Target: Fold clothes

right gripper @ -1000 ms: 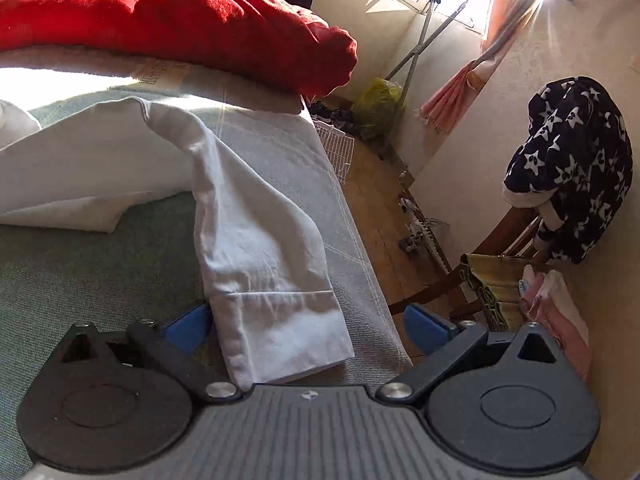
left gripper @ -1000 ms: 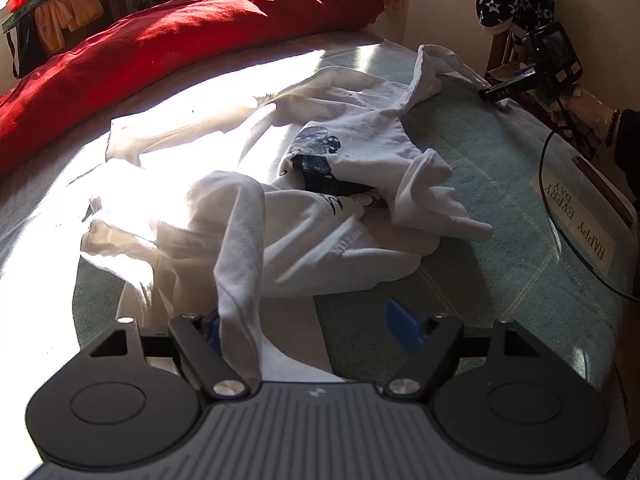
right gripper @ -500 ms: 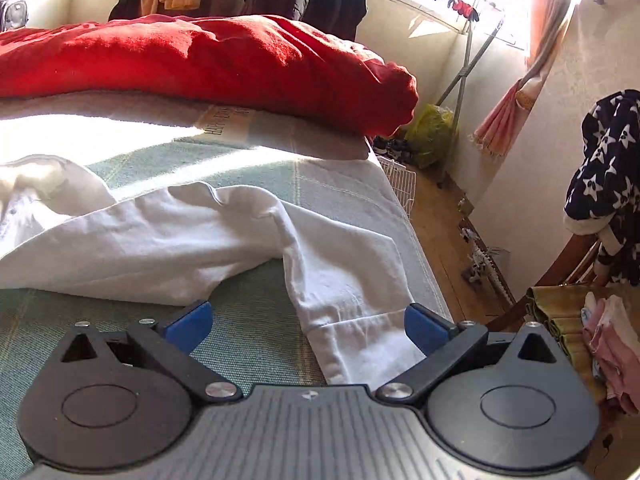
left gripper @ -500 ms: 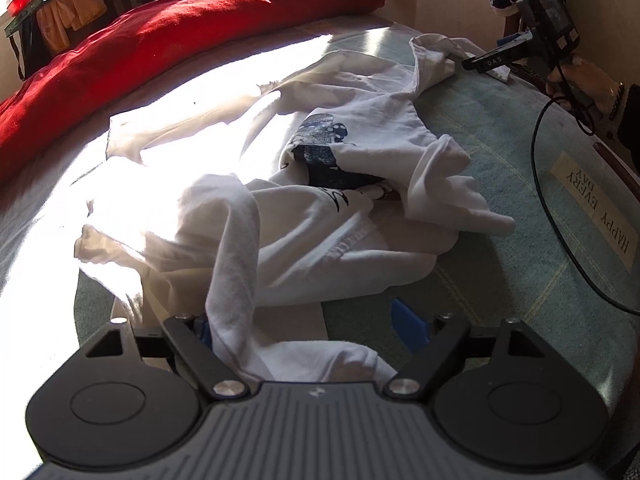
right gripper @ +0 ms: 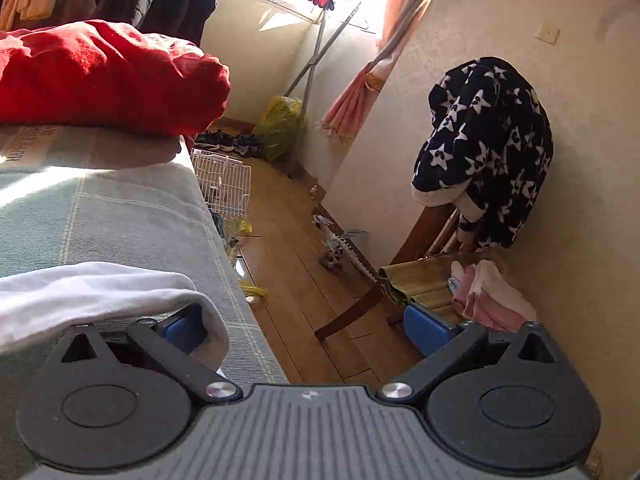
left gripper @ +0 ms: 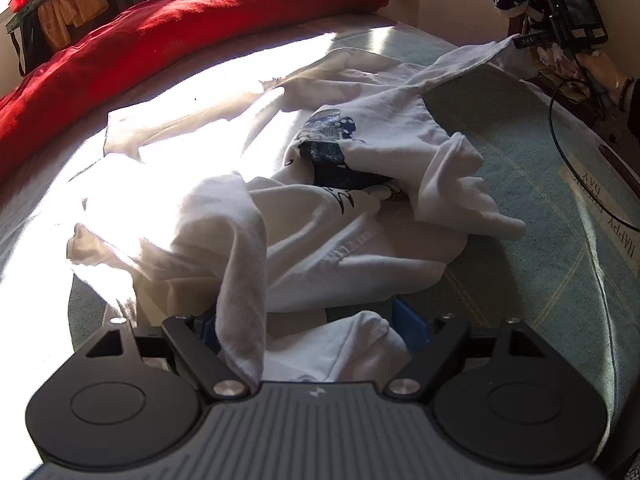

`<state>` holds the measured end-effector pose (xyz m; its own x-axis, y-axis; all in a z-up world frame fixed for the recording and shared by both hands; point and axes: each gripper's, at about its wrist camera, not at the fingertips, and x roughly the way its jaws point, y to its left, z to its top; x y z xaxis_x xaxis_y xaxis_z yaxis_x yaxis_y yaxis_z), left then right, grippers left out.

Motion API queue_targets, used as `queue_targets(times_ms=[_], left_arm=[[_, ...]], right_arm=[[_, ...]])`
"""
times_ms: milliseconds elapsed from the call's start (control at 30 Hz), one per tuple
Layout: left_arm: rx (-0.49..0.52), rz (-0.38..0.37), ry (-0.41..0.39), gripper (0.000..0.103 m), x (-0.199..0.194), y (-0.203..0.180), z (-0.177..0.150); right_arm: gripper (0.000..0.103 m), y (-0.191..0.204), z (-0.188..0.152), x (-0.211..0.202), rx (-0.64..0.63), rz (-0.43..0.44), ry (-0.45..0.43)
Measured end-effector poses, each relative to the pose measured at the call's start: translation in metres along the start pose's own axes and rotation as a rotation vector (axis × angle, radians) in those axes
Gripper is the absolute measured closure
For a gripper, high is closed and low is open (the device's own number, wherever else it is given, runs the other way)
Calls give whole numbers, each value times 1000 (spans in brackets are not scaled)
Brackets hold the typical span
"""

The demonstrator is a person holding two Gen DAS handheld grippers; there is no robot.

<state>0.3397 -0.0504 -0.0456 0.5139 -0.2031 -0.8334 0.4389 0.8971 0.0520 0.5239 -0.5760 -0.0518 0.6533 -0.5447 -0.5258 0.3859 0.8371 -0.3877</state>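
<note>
We observe the left tool (left gripper: 308, 324) with its jaws spread wide; a hanging strip of the white shirt (left gripper: 360, 208) drapes over the blue pad nearest the left finger, and a fold of the same fabric lies between the pads without being pinched, so we read this tool as released. The bulk of the shirt lies crumpled directly ahead of the left tool on the bed (left gripper: 540, 208), printed panel facing up, with one sleeve stretched away toward the far right, where the other tool meets it. Beyond the shirt a red duvet (left gripper: 192, 28) runs along the far side of the bed. The right tool (right gripper: 308, 328) also stands wide; the sleeve end (right gripper: 100, 288) drapes over its left pad only, while the right pad is bare over the floor (right gripper: 296, 280). A star-patterned garment (right gripper: 484, 152) hangs ahead to its right.
</note>
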Motion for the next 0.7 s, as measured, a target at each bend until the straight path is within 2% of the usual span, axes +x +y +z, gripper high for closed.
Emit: queue_targets(times_ms=[100, 233, 400, 467, 567, 700], left_arm=[[2, -4, -2, 20, -1, 0, 0], [3, -7, -5, 20, -2, 0, -1], [3, -14, -8, 20, -5, 2, -2], [5, -14, -6, 20, -4, 2, -1], [4, -11, -7, 20, -4, 1, -1], [-4, -13, -8, 20, -7, 2, -2]], right_arm=[[0, -29, -11, 2, -15, -7, 73], [0, -40, -31, 4, -122, -4, 161], [0, -46, -47, 1, -263, -158, 194], [0, -54, -48, 0, -257, -147, 219], [0, -58, -38, -14, -175, -52, 193], [0, -31, -17, -34, -65, 225, 167]])
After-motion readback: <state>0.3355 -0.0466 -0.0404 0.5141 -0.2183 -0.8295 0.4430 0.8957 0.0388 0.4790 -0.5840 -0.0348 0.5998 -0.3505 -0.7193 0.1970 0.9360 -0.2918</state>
